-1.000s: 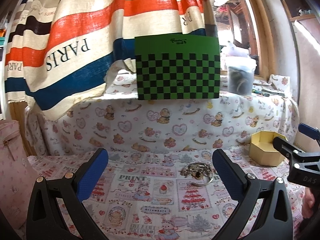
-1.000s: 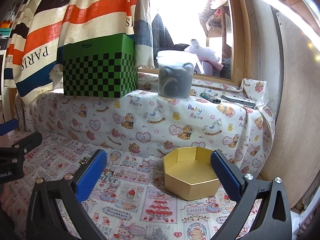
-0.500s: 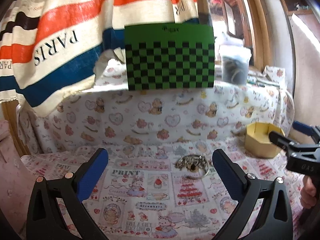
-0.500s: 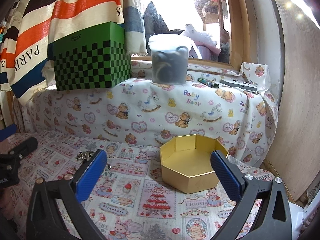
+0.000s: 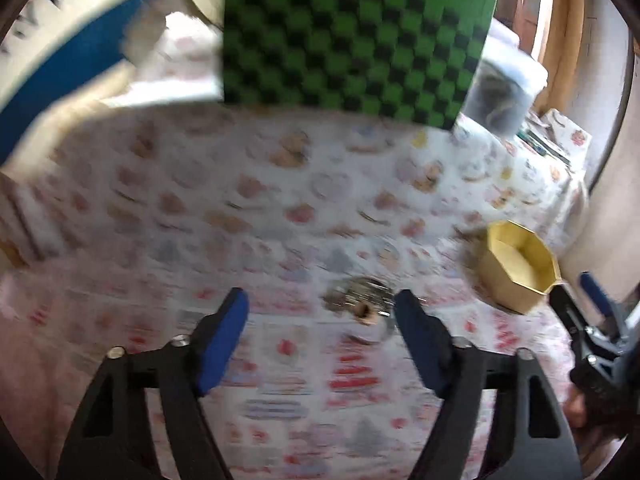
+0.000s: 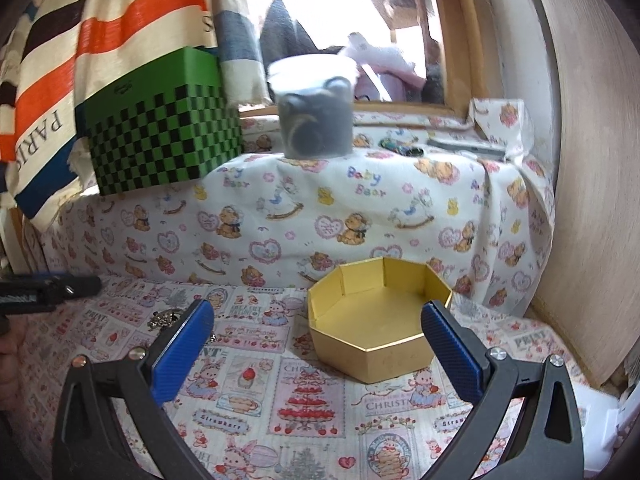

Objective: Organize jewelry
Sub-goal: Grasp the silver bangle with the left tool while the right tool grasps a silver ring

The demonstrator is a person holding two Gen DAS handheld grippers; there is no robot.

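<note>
A small tangle of silvery jewelry [image 5: 358, 300] lies on the printed cloth. My left gripper [image 5: 320, 300] points down at it, and its jaws are closing. The pile sits just past the tips, nearer the right finger, and no pad touches it. The left wrist view is blurred. An empty gold box [image 6: 380, 320] with several sides stands to the right of the pile. My right gripper [image 6: 317, 312] is open, with the box just beyond its blue fingertips. The same jewelry [image 6: 166, 318] shows beside the right gripper's left finger. The gold box [image 5: 520, 264] is also in the left wrist view.
A green checkered box [image 6: 160, 144] and a lidded plastic tub [image 6: 314, 112] stand on a raised ledge draped in bear-print cloth. A striped "PARIS" cloth [image 6: 52, 60] hangs at the back left. A wooden panel [image 6: 592, 160] closes off the right side.
The left gripper has tipped downward and come closer to the jewelry, and its jaws have narrowed. The right gripper has edged slightly nearer the gold box.
</note>
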